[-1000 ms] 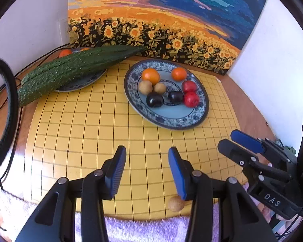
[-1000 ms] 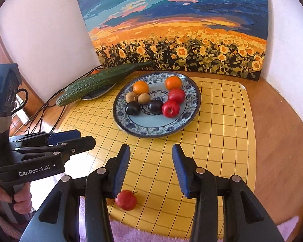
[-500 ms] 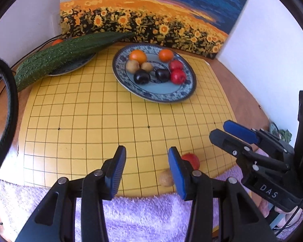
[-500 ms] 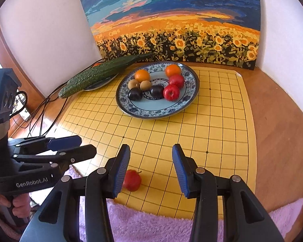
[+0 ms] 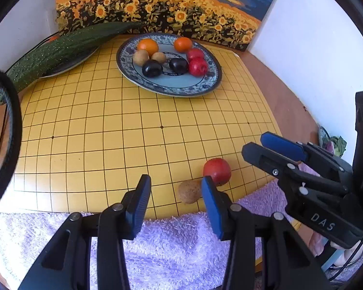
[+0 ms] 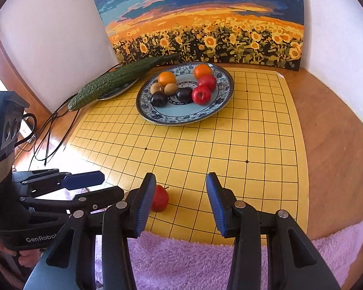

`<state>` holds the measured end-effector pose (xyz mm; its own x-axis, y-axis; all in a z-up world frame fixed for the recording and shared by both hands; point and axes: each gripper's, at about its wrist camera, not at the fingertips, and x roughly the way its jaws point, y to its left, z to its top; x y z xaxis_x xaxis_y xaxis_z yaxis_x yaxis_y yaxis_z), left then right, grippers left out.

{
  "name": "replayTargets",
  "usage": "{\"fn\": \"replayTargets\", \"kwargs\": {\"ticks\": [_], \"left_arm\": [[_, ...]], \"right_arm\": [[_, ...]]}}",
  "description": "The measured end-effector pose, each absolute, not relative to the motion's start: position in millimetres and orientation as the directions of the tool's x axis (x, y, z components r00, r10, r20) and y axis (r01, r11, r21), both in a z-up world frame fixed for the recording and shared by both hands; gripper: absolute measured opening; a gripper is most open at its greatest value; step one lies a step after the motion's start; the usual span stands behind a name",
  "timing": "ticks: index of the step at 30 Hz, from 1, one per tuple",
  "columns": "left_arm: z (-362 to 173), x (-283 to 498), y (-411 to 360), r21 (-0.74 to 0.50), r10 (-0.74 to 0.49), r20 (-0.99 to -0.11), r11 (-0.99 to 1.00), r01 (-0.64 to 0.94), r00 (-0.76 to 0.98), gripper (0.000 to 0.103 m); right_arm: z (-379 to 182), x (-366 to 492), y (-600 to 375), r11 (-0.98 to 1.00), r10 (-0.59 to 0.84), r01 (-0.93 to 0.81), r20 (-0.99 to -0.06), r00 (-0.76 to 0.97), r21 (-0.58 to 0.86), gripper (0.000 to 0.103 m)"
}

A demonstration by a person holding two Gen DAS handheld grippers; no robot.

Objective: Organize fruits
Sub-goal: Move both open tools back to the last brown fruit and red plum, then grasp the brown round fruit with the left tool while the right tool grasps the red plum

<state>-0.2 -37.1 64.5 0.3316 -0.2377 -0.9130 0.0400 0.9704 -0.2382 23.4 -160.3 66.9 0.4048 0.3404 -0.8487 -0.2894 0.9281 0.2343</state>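
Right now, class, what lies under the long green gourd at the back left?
A small plate lies under the gourd, with something orange behind. The gourd hides most of both.

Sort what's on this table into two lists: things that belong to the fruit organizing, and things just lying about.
Belongs to the job:
- loose red apple
- loose kiwi
- blue-patterned plate holding oranges, kiwis, dark plums and red apples
- left claw and right claw, both open and empty

Just lying about:
- bitter gourd on its own plate
- sunflower painting
- yellow grid board
- purple towel
- black cables
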Motion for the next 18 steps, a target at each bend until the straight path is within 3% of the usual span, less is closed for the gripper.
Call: {"fn": "replayTargets", "kwargs": {"ticks": [12,18], "left_arm": [[53,4,-46,-0.244,-0.258,-0.924,0.966,0.087,0.283,0.045],[48,4,-50,-0.248,-0.268,-0.926,0.963,0.108,0.265,0.031]], "right_arm": [[59,21,-162,0.927,0.343,-0.283,-0.858,0.383,0.244,0.045],[59,21,-162,0.927,0.344,-0.282,-0.858,0.382,0.246,0.045]]}}
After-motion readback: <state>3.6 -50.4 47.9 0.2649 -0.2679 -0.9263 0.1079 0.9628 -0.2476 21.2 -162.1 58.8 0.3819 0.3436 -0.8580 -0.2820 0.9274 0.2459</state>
